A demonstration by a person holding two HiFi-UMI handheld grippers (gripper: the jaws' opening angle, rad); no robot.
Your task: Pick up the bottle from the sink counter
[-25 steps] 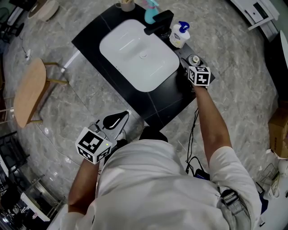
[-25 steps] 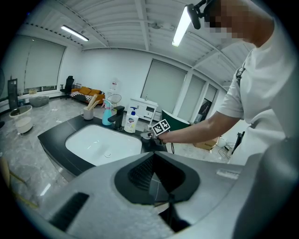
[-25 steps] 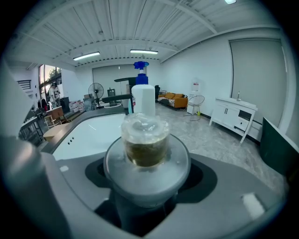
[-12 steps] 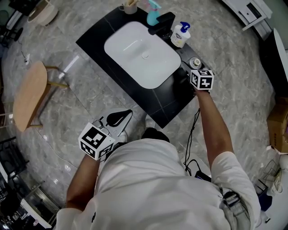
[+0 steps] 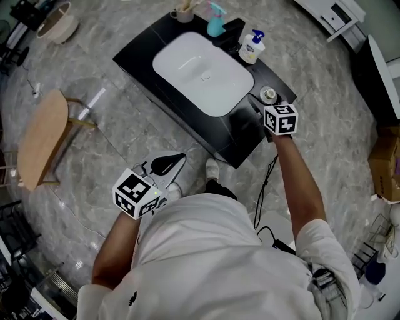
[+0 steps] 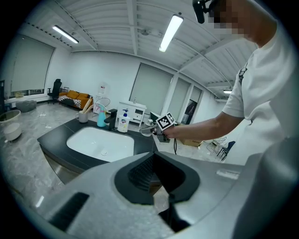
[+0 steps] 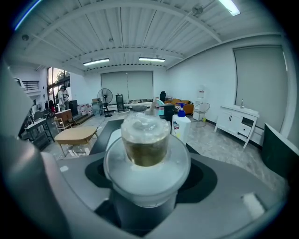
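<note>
The bottle (image 7: 145, 140) is small and clear, with brownish contents and a wide pale collar. My right gripper (image 7: 147, 179) is shut on it, jaws on either side of the collar. In the head view the bottle (image 5: 269, 94) hangs over the right end of the black sink counter (image 5: 237, 134), just ahead of the right gripper (image 5: 265, 104). My left gripper (image 5: 165, 164) hovers low over the floor in front of the counter. Its jaws meet with nothing between them in the left gripper view (image 6: 161, 183).
A white basin (image 5: 203, 73) is set in the counter. Behind it stand a black faucet (image 5: 230, 32), a white pump bottle (image 5: 251, 47), a teal spray bottle (image 5: 216, 25) and a cup (image 5: 183, 12). A wooden stool (image 5: 40, 140) stands left; a cardboard box (image 5: 384, 169) right.
My right gripper has risen from the counter's right end with the bottle in it and drawn back toward me. The left gripper has drifted slightly.
</note>
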